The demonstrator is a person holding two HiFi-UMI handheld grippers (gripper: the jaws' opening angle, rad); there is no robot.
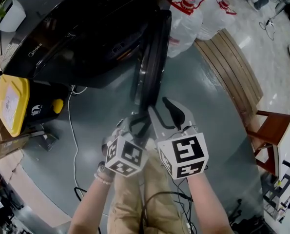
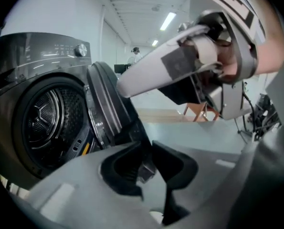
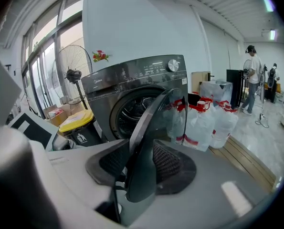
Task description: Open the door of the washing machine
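Washing machine stands at the edge of the grey floor, against the wall. Its door is swung out, edge-on to you, leaving the drum exposed. Your right gripper has its jaws spread wide on either side of the door's free rim, and the pads are not pressing it. Your left gripper sits just beside the right one with its jaws only narrowly parted. A sliver of the rim shows in the gap, with no clamping evident.

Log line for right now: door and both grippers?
door open, swung wide | right gripper: jaws apart, door edge between | left gripper: jaws slightly apart by door edge
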